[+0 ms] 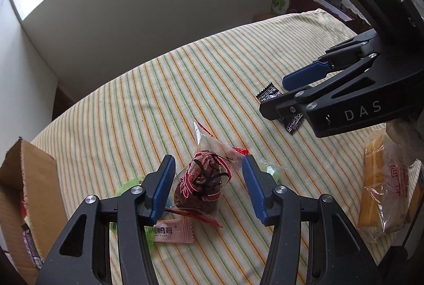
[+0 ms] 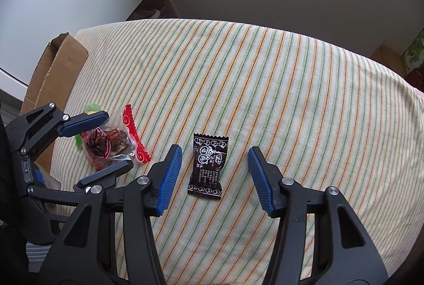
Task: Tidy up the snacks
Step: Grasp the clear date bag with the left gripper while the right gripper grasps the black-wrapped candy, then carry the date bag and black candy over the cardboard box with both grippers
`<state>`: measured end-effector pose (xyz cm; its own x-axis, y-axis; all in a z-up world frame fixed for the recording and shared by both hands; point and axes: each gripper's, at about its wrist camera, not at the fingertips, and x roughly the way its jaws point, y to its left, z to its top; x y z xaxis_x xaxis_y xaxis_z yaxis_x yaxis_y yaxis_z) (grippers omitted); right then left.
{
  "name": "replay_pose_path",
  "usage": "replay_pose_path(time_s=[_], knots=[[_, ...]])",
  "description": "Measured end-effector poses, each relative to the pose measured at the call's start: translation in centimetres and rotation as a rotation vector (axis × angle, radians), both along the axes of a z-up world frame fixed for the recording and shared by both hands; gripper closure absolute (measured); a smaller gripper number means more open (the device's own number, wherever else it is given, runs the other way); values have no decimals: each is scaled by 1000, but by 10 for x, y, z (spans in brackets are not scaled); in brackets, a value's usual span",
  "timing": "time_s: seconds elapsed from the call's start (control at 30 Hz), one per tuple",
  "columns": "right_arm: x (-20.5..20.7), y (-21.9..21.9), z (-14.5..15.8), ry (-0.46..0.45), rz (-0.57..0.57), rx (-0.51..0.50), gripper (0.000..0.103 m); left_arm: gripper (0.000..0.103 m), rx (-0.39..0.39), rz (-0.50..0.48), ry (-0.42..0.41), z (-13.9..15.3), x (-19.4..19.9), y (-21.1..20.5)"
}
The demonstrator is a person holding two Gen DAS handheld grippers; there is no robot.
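Left hand-held gripper point(image 1: 208, 187) released astride a date packet point(image 1: 205, 179), right hand-held gripper point(image 2: 215, 177) released astride a black candy point(image 2: 208, 164), striped worktop point(image 2: 291, 99)

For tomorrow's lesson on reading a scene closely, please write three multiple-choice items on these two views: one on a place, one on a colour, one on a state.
1. Where does the cardboard box stand?
A. at the table's edge, beyond the left hand-held gripper
B. in the middle of the cloth
C. under the black sachet

2. What colour are the sealed ends of the clear packet of dried fruit?
A. blue
B. red
C. yellow

3. How does the right hand-held gripper stand to the black sachet?
A. shut on it, lifted
B. far off to one side
C. open, one finger on each side, sachet flat on the striped cloth

Answers:
1 A: the right wrist view shows the box past that gripper.
2 B: the crimped edges are red.
3 C: gaps show between pads and sachet.
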<state>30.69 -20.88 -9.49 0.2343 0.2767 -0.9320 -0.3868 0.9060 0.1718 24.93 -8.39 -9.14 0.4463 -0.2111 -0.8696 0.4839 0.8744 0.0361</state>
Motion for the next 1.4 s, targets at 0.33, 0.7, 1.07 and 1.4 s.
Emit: replay_pose_path(time_s=[0.33, 0.7, 1.07, 1.4], knots=[[-6, 24, -4, -61, 41, -118, 74, 70, -2, 9, -5, 1, -9, 11], [-17, 20, 3, -80, 25, -93, 76, 77, -93, 66, 3, 13, -19, 21], [-43, 12, 48, -135, 41, -51, 76, 77, -168, 87, -65, 55, -45, 39], [-77, 51, 94, -187, 105, 18, 76, 77, -215, 163, -137, 92, -76, 94]])
